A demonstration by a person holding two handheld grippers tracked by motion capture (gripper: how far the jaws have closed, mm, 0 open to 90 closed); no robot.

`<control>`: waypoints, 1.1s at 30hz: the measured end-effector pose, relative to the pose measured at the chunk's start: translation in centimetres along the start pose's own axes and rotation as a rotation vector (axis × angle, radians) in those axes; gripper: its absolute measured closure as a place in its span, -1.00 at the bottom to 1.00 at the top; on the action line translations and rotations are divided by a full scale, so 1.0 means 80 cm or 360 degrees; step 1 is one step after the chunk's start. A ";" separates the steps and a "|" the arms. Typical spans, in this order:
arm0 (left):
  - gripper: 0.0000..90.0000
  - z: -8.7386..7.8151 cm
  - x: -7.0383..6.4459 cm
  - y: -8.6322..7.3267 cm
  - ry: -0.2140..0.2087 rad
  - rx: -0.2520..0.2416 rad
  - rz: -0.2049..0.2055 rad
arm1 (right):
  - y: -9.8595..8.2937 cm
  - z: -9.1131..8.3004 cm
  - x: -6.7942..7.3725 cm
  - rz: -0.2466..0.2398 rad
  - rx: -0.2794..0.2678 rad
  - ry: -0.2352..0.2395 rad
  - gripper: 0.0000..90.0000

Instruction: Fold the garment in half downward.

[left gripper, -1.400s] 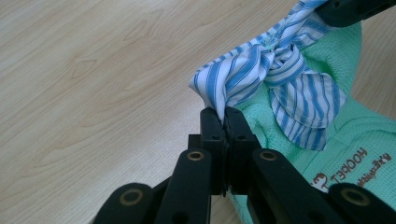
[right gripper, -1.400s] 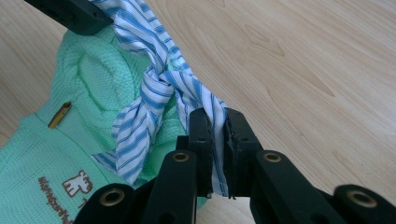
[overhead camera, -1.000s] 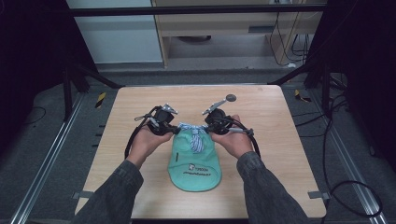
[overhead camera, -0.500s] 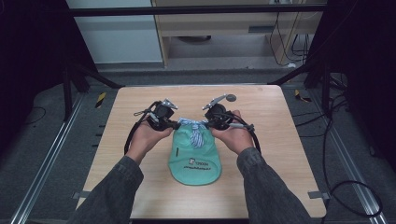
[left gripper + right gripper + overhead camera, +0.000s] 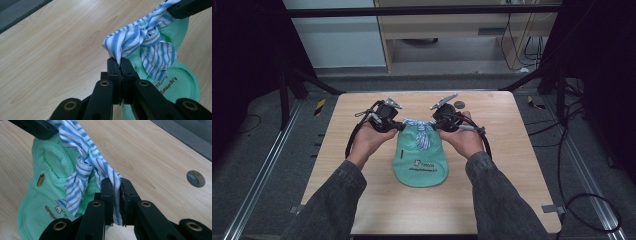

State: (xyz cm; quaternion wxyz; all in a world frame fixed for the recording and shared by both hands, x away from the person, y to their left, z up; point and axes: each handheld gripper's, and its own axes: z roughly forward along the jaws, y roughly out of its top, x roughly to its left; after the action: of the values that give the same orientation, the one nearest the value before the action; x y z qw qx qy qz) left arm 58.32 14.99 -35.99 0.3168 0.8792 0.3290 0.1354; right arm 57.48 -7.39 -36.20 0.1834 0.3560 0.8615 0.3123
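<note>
The left gripper (image 5: 398, 126) is clamped on one end of the striped cloth (image 5: 140, 42), and the right gripper (image 5: 435, 125) pinches the other end. The cloth is knotted at the top of the green bag (image 5: 422, 162), which lies mid-table (image 5: 512, 200). The step looks like pulling the knot tight or apart, so the next move likely calls for an even outward pull.

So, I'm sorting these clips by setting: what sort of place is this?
Probably a lab or recording workshop, not a home: a plain wooden table inside a dark metal frame, loose cables on grey carpet, and shelving behind. Handheld grippers pull a striped cloth on a green pouch.
</note>
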 end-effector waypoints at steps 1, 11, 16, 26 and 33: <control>0.96 0.000 -0.001 -0.002 0.0000 -0.0006 -0.0002 | -0.001 0.000 0.002 -0.0011 0.0001 -0.0007 0.83; 0.96 -0.001 -0.002 -0.019 -0.0006 -0.0011 -0.0022 | -0.008 0.003 0.018 -0.0059 -0.0002 0.0004 0.82; 0.96 0.001 -0.002 -0.025 -0.0010 -0.0011 -0.0021 | -0.010 0.004 0.023 -0.0083 0.0004 0.0003 0.82; 0.96 0.006 -0.008 -0.036 -0.0011 -0.0014 -0.0009 | -0.019 0.004 0.029 -0.0088 0.0006 0.0008 0.80; 0.95 0.009 -0.008 -0.041 -0.0018 -0.0018 -0.0014 | -0.025 0.007 0.031 -0.0088 0.0010 0.0015 0.80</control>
State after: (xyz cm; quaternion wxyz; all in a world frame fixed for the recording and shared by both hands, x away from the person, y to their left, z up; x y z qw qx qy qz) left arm 56.56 16.08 -38.69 0.3243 0.8767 0.3304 0.1308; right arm 55.15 -6.45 -38.19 0.1869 0.3311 0.8727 0.3061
